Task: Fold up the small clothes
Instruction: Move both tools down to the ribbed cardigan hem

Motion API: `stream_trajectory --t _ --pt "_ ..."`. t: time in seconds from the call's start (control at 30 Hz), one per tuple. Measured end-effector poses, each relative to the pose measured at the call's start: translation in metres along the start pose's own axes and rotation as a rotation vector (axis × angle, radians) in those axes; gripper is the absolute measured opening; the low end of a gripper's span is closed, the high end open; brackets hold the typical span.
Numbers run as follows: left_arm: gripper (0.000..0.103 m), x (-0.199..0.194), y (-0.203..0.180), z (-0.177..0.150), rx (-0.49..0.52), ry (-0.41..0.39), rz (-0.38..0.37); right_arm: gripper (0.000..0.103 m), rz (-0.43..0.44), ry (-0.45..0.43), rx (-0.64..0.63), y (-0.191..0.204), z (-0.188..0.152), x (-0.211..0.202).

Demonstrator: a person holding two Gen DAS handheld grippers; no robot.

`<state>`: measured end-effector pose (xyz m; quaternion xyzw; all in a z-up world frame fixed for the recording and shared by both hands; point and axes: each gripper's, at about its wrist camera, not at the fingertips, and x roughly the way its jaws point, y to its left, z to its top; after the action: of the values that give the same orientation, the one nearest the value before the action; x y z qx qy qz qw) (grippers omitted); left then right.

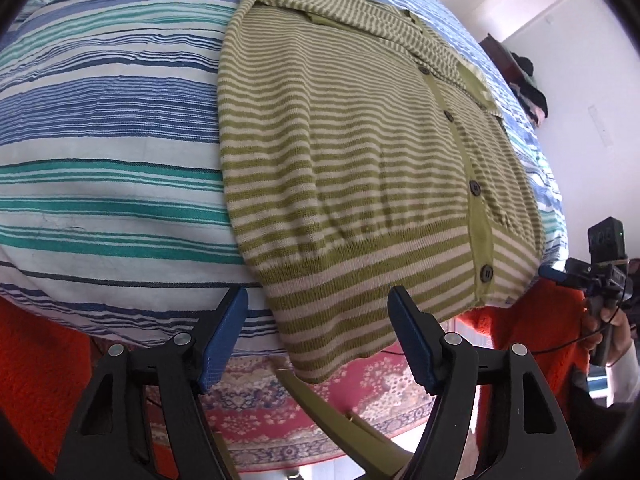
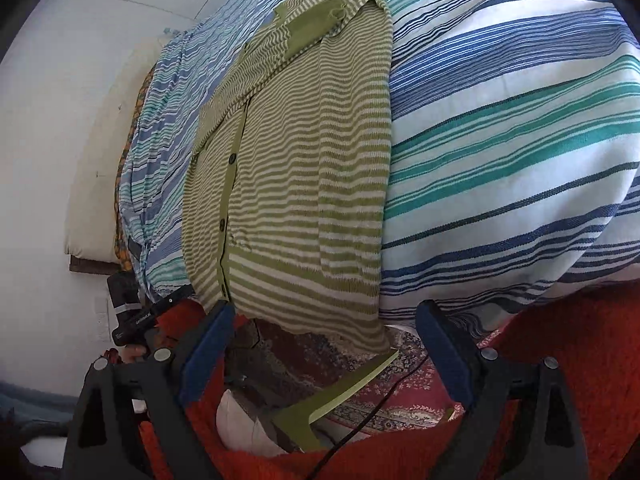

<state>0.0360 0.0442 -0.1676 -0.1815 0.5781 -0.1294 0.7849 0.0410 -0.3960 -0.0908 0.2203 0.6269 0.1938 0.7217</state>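
**Striped cardigan lying on bedspread, both grippers standing open at hem**

Writing and labels: showing none legible on the green-and-cream striped cardigan (image 1: 344,152); carrying small white print on the black body of the left device seen in the right wrist view, too small for reading.

Left gripper (image 1: 318,300): pointing forward along the bed, holding the jaws spread wide with nothing between the blue pads (image 1: 224,344). Hovering just short of the cardigan's ribbed hem, with the hem corner hanging down over the bed edge between the two fingers, apparently not touching either pad.

Right gripper (image 2: 324,316): likewise standing wide apart and empty, facing the hem from the other side. Sitting with its left finger just below the button placket (image 2: 228,208) and its right finger below the cardigan's side edge. Appearing in the left wrist view (image 1: 556,272) at the far right, beside the hem corner, gripped by a hand (image 1: 612,328) in a white sleeve.

Cardigan position: lying flat and buttoned on the blue, teal and white striped bedspread (image 1: 104,128), collar far from the grippers, one sleeve folded across the chest near the collar, dark buttons (image 1: 475,187) running down the placket. Overhanging the near bed edge at the hem.

Below the bed edge: showing orange-red fabric (image 2: 580,360) and a patterned red rug (image 1: 304,400).
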Motion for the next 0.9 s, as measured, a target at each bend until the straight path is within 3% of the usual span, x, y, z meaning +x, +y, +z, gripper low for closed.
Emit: stream_trajectory --t 0.07,0.13,0.23,0.3,0.4,0.63,0.9 --pt "0.062 0.003 -0.002 0.000 0.005 0.014 -0.004 0.091 -0.001 0.019 -0.002 0.000 0.002 0.009" --pt "0.040 0.005 -0.002 0.000 -0.001 0.025 -0.028 0.090 0.024 0.031 -0.015 0.004 0.007 0.017" --pt "0.023 0.007 0.001 -0.001 -0.011 0.023 -0.049 0.090 0.026 0.062 -0.029 0.007 0.014 0.030" --pt "0.023 0.006 0.007 -0.002 -0.028 0.033 -0.048 0.090 0.019 0.081 -0.033 0.008 0.016 0.037" --pt "0.037 0.006 0.016 -0.007 -0.066 0.044 -0.009 0.090 -0.014 0.091 -0.053 0.012 0.015 0.042" --pt "0.051 -0.002 0.022 -0.007 -0.077 0.005 0.044 0.090 -0.064 0.050 -0.056 0.012 0.011 0.034" --pt "0.053 -0.004 0.032 -0.007 -0.086 0.009 0.046 0.090 -0.066 0.024 -0.036 0.005 0.008 0.027"
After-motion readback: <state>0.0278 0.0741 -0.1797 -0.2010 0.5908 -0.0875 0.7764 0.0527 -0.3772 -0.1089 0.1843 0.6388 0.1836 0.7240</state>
